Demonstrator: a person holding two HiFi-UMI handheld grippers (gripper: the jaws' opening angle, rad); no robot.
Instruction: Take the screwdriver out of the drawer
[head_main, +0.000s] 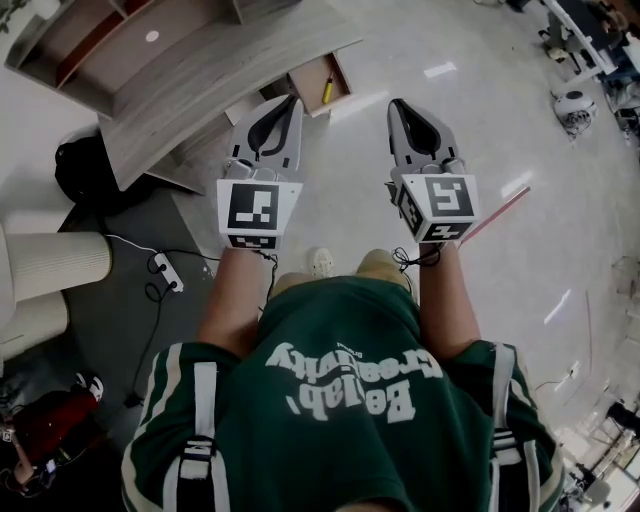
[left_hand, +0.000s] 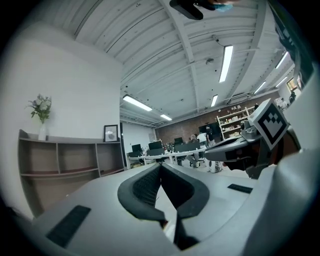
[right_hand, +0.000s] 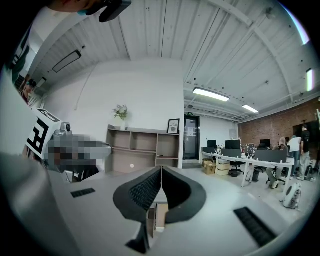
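Observation:
A small wooden drawer (head_main: 312, 97) stands pulled open at the near end of a grey wood desk (head_main: 210, 75). Inside it lies a yellow-handled screwdriver (head_main: 327, 90). My left gripper (head_main: 293, 99) is held in the air just left of the drawer, shut and empty. My right gripper (head_main: 396, 104) hovers to the right of the drawer, also shut with nothing in it. In the left gripper view the jaws (left_hand: 160, 165) meet at their tips, and the same holds in the right gripper view (right_hand: 161, 168). Neither gripper touches the drawer or the screwdriver.
A shelf unit (head_main: 95, 40) stands behind the desk. On the floor are a black bag (head_main: 85, 170), a white power strip (head_main: 165, 272) with its cable, and a red line (head_main: 495, 215). Cream cylinders (head_main: 55, 265) stand at the left. Office desks (right_hand: 250, 160) are farther off.

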